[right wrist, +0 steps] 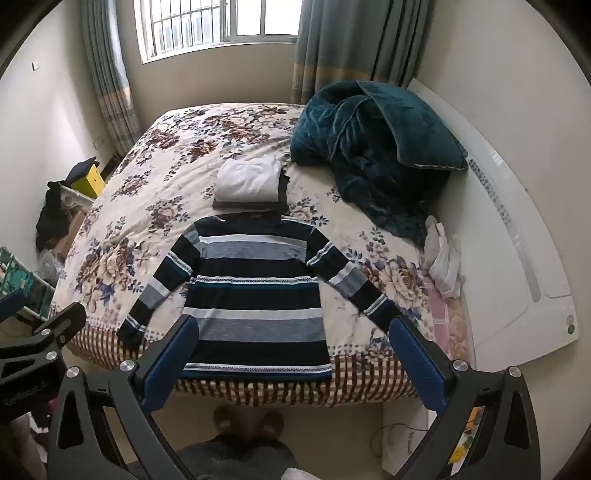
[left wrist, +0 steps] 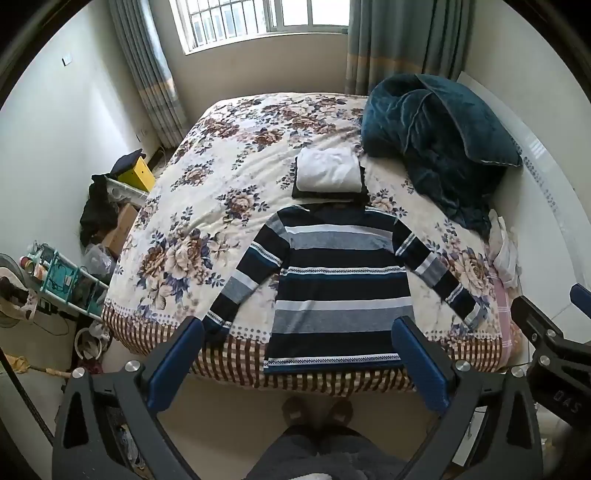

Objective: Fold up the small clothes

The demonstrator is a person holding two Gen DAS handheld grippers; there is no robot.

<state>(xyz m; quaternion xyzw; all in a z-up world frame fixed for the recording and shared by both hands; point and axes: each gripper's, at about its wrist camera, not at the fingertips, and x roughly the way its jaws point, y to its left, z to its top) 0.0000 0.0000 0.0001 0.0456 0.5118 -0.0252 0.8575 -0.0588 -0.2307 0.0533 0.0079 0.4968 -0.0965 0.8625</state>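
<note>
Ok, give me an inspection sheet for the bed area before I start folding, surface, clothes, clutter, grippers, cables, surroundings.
Surface: bed with floral cover, checked border at the near edge.
Job's things: striped sweater spread flat, sleeves angled outward, hem at the near edge; behind its collar a folded white garment on a folded dark garment.
Clutter: teal blanket heaped at the far right of the bed; crumpled white cloth beside it.
Grippers: left gripper and right gripper both open, holding nothing, above the near edge.
Cables: one thin cable on the floor, right.
Surroundings: barred window, curtains, yellow box, shelf cart at left.
</note>
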